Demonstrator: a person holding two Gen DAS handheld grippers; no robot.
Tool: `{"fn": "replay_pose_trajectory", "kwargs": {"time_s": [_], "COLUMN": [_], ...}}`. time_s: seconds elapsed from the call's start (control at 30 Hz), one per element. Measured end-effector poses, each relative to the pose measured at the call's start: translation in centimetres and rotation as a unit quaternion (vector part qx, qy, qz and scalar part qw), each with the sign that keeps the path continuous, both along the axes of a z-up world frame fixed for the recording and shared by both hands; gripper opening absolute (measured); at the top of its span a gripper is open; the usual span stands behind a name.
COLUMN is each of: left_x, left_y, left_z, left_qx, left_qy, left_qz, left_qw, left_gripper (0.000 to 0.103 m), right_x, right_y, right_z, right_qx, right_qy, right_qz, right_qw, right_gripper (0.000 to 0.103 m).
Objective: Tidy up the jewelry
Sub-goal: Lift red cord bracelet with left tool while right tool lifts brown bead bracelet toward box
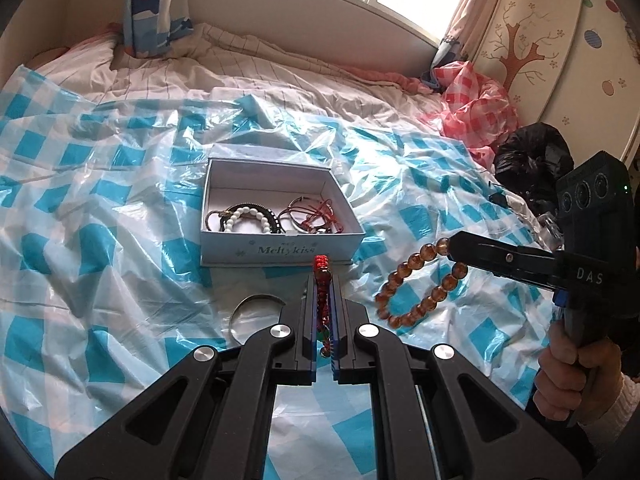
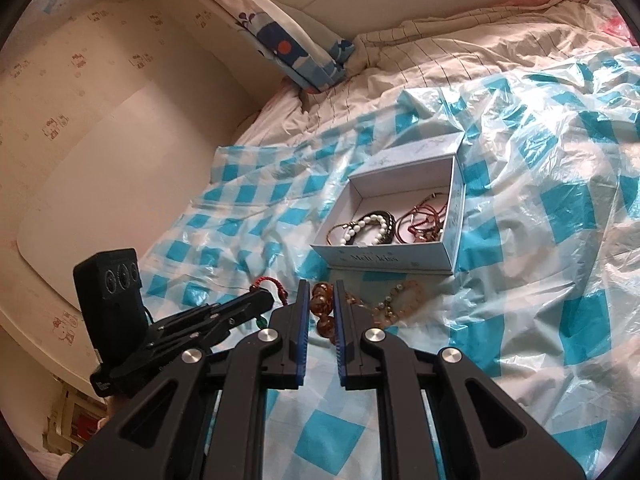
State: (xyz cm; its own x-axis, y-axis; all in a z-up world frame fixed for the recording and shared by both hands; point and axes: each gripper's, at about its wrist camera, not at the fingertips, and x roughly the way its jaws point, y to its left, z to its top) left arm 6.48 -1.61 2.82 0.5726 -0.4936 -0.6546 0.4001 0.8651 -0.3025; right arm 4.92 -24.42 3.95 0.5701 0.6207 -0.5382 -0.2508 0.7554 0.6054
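Left gripper (image 1: pixel 323 276) clamped on red bead bracelet (image 1: pixel 322 300); right gripper (image 2: pixel 322 304) clamped on amber bead bracelet (image 1: pixel 416 292). Both held clear of bedding, short of open box (image 1: pixel 280 246), for drop-in.

Glossy plastic sheet (image 1: pixel 100 208), matt card box (image 1: pixel 280 246) — smooth

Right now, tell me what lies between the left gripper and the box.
Only bare blue-checked plastic sheet, seen from the left wrist, separates the left gripper, shut on the red bracelet, from the Meltykiss box.

two close wrist views angled down over the bed, both sharing the open box (image 1: pixel 280 246) (image 2: pixel 384 256)
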Motion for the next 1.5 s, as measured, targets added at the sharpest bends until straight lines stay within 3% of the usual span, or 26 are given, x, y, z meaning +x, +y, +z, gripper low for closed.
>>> {"fn": "replay_pose_trajectory", "kwargs": {"time_s": [0.5,1.5], "left_x": [0.6,1.8], "left_y": [0.6,0.4], "left_z": [2.8,2.6], "left_qx": [-0.054,-0.057], "left_qy": [-0.021,-0.025], "left_qz": [0.007,0.013], "left_qw": [0.9983,0.998], "left_gripper": [0.005,0.005], "right_x": [0.4,1.7], "right_y": [-0.8,-1.1], "right_z": [1.1,2.0], "right_qx": [0.022,0.054], "right_qy": [-0.014,-0.025], "right_qz": [-0.014,-0.022], "right_qw": [1.0,0.998], "right_gripper": [0.012,0.012]}}
